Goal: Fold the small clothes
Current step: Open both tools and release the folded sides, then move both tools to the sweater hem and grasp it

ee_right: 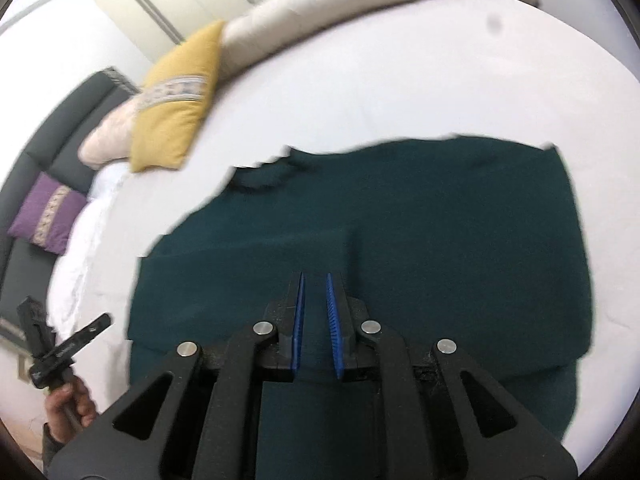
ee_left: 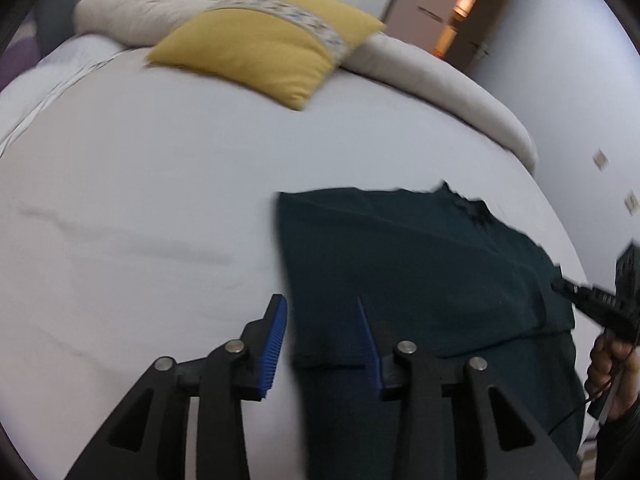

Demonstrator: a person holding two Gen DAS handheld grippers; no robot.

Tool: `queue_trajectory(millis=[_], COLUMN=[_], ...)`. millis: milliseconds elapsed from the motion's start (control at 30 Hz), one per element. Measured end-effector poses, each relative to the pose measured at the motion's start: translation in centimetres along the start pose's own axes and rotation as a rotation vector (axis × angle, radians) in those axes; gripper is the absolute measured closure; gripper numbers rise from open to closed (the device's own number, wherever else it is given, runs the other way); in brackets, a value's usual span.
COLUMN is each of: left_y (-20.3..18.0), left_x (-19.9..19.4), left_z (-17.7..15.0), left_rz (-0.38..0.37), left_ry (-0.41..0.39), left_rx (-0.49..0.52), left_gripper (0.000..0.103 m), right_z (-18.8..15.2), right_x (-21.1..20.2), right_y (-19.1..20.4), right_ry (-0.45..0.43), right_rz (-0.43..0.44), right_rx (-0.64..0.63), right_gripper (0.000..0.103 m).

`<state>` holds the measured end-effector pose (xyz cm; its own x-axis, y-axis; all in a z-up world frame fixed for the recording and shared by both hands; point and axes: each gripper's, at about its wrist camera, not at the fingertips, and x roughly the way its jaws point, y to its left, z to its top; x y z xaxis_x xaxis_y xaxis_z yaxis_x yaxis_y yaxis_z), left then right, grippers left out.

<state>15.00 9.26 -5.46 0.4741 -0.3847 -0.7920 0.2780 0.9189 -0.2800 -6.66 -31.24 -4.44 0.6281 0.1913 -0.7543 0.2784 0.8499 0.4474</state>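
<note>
Both tools have let go: the left gripper [ee_left: 324, 320] stands parted over the dark green garment [ee_right: 400, 240], and the right gripper [ee_right: 316, 300] is slightly parted and empty. The garment lies flat on the white bed [ee_left: 140, 200], nearer than the yellow pillow [ee_left: 260, 44]. A fold looks just laid; next comes regripping an edge.

White bed [ee_left: 160, 184], yellow cushion [ee_left: 264, 40], dark headboard [ee_right: 60, 136], open doorway [ee_left: 456, 12]

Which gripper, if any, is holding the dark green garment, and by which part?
Neither. The left gripper and right gripper both hover with parted fingers above the dark green garment, nothing between them.
</note>
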Motion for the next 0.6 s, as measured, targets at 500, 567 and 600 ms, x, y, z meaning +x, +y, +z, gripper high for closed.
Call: queue_trajectory(millis=[500, 567, 600], left_y=[0.1, 0.3, 0.4], left_x=[0.2, -2.2, -3.2], left_z=[-2.9, -3.9, -4.5], left_rz=[-0.052, -0.051, -0.066], left_ry=[0.023, 0.001, -0.002], left_rx=[-0.031, -0.030, -0.038], left_gripper=[0.057, 0.040, 0.039], right_z=[-3.5, -4.3, -5.0], right_x=[-2.7, -5.5, -7.2], right_y=[-4.7, -5.2, -5.3], right_ry=[0.006, -0.031, -0.048], right_rz=[-0.041, -0.040, -0.048], right_rx=[0.053, 0.051, 0.042], right_gripper=[0.086, 0.078, 0.065])
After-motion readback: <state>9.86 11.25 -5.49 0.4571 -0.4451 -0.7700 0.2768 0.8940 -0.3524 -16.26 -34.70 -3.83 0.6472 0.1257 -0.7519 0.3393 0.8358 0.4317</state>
